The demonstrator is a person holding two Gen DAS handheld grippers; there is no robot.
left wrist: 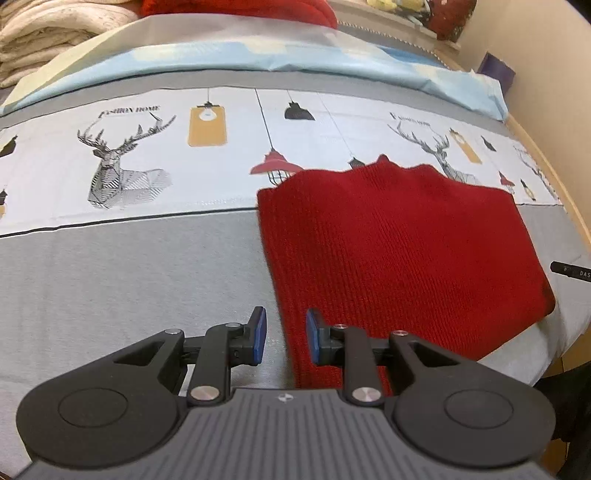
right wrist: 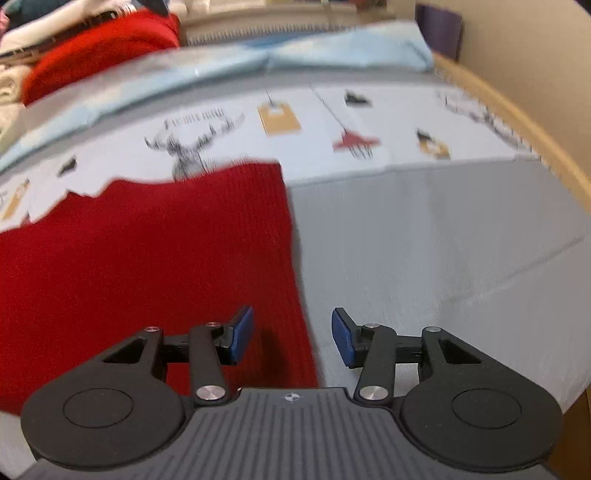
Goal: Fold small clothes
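Left gripper (left wrist: 285, 334): lower centre of the left wrist view, black linkage arms, blue pads. Jaws stand a little apart with nothing clamped; the near left edge of the red knit garment (left wrist: 399, 251) runs under the gap, and the pads do not press on it.

Bed sheet (left wrist: 110, 280): grey band across the left and middle of that view, with a white printed strip above it bearing a deer head (left wrist: 118, 162) at centre left and hanging lamps toward the middle. Light blue cloth (left wrist: 258, 55) lies across the upper part of the frame. Folded cream blankets (left wrist: 48, 33) sit at upper left, and a second red item (left wrist: 240, 7) at top centre.

Red knit garment: flat on the sheet, filling the centre right of the left wrist view, its far edge uneven and overlapping the printed strip. A black object (left wrist: 570, 272) juts in at the right edge; what it is cannot be told.

Right gripper (right wrist: 291, 338): lower centre of the right wrist view, same build. Jaws stand well apart, empty. Its left pad hangs over the garment (right wrist: 147, 266), its right pad over bare grey sheet (right wrist: 424, 251); the garment's right edge runs between them. This view is blurred. The garment fills the left half of the frame. A wooden bed rim (right wrist: 524, 122) curves down the right side.
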